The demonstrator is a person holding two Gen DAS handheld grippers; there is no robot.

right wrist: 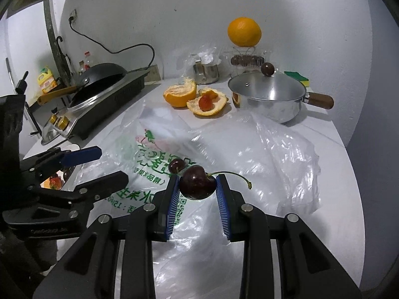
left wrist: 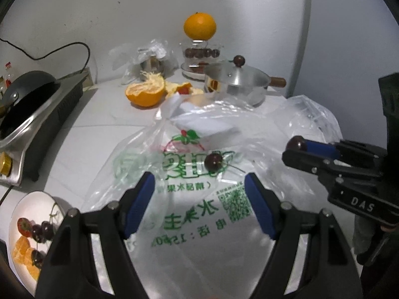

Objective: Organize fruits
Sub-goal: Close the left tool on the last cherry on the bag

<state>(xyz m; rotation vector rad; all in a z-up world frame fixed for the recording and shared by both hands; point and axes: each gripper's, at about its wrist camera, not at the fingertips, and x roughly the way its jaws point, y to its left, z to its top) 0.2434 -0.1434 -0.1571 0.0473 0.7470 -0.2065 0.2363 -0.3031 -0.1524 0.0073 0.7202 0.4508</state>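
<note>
Your right hand-held gripper (right wrist: 197, 186) pinches a dark cherry (right wrist: 197, 183); your left hand-held gripper (left wrist: 199, 186) gapes empty, a second cherry (left wrist: 213, 162) on the plastic bag (left wrist: 194, 214) just ahead.

Both wrist cameras look forward and down, close over the printed bag (left wrist: 189, 199), sharing counter (right wrist: 331, 134), pot (right wrist: 269, 97) and orange (left wrist: 199, 25).

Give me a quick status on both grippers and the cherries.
Right gripper shut on a cherry. Left gripper open, empty, above second cherry on plastic bag. Nothing blocking.
</note>
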